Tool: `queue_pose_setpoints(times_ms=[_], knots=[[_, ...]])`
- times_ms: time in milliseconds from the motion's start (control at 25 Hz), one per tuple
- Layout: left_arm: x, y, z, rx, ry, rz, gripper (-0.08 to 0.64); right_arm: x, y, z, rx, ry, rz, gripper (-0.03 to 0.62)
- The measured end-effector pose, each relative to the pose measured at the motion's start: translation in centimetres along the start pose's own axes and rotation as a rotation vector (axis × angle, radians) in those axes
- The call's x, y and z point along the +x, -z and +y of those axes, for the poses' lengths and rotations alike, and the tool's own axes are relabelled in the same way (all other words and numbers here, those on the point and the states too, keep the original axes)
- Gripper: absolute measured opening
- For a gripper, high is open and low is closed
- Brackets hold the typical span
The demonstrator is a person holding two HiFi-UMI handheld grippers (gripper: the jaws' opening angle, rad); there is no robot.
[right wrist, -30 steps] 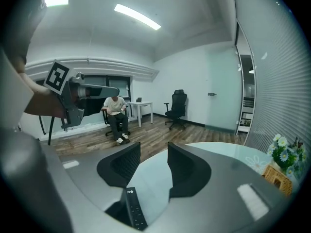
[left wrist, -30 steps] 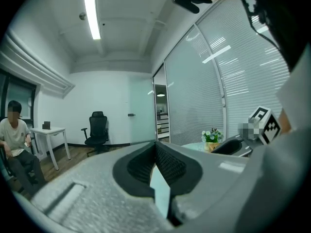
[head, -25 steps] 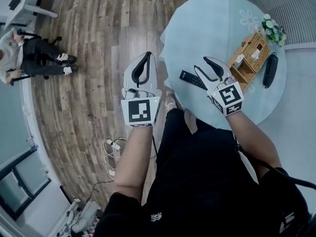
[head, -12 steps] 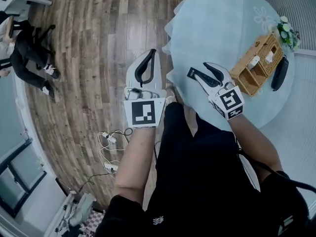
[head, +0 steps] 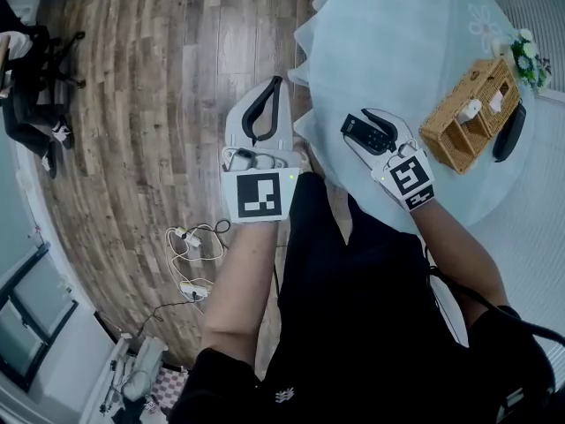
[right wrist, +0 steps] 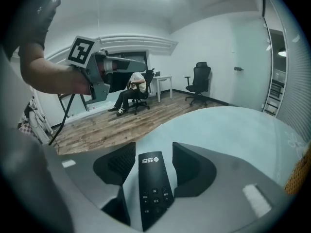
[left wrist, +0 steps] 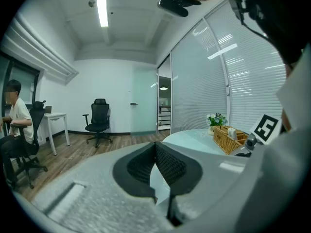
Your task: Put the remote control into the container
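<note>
**Remote control between opening jaws, basket well apart**

The right hand-held gripper (right wrist: pixel 153 147) is opening its jaws. The black remote control (right wrist: pixel 153 188) sits lengthwise between them with a gap on each side, near the edge of the round pale-blue worktop (head: pixel 397 34). The wicker basket (head: pixel 455 135) stands well apart, by the worktop's right rim. The left hand-held gripper (left wrist: pixel 155 145) hangs over the wooden floor (head: pixel 159 78), jaws together on nothing

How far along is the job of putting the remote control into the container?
Done: nothing yet. In hand: the remote control lies between the opening jaws of the right gripper, pads not pressing it. Left: grip it, carry it to the wicker container across the table, drop it in.
</note>
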State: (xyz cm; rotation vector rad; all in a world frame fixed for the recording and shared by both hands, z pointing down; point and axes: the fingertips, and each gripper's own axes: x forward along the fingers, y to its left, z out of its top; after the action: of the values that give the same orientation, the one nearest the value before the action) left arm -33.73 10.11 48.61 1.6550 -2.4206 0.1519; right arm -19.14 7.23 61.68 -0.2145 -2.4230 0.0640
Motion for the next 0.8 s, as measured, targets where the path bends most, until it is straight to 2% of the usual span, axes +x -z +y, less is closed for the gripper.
queue_pose_setpoints(times_ms=[160, 560, 680, 800], knots=[[1.0, 0.5, 0.2, 0.000, 0.014, -0.014, 0.000, 0.8, 0.8, 0.4, -0.044, -0.015, 0.032, 0.250], [4.0, 0.8, -0.6, 0.044, 0.058, -0.032, 0.000, 2.3, 3.3, 0.3, -0.052, -0.056, 0.111, 0.252], [4.4, 0.5, -0.6, 0.037, 0.060, -0.036, 0.000, 2.4, 3.6, -0.1, -0.054, -0.046, 0.120, 0.212], [4.5, 0.0, -0.5, 0.036, 0.065, -0.036, 0.000, 2.5, 3.3, 0.0, -0.058, -0.052, 0.126, 0.210]])
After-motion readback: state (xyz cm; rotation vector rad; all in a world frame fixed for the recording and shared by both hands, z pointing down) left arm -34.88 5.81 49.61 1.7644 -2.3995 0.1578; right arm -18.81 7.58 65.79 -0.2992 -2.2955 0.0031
